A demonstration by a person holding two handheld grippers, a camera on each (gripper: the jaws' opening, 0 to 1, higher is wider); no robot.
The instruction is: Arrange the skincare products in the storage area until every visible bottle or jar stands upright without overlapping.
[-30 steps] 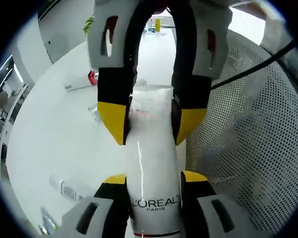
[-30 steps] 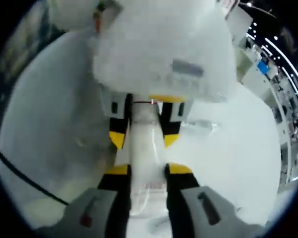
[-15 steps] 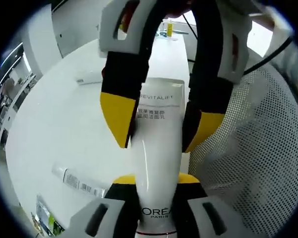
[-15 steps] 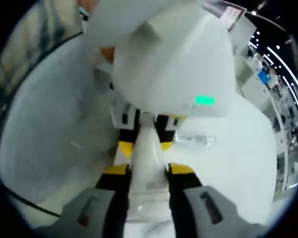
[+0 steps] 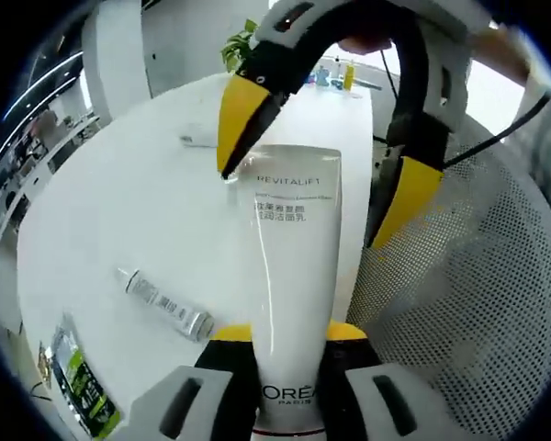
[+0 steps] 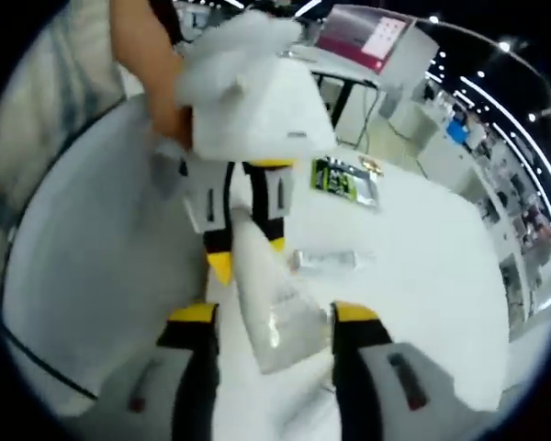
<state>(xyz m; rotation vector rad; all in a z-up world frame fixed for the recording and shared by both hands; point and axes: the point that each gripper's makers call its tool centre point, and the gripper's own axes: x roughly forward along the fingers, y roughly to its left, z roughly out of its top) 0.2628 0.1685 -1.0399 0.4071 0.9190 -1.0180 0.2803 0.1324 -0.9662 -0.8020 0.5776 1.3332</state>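
Down at the near edge of the left gripper view, my left gripper clamps the white tube beside the mesh basket; my right gripper spreads wide above. Right gripper view: right gripper parted around the tube's end, left gripper gripping beyond. I'd keep it vertical, lower gently.

Background beyond the white table
A potted green plant stands at twelve o'clock; a pink-screened monitor sits at one o'clock.
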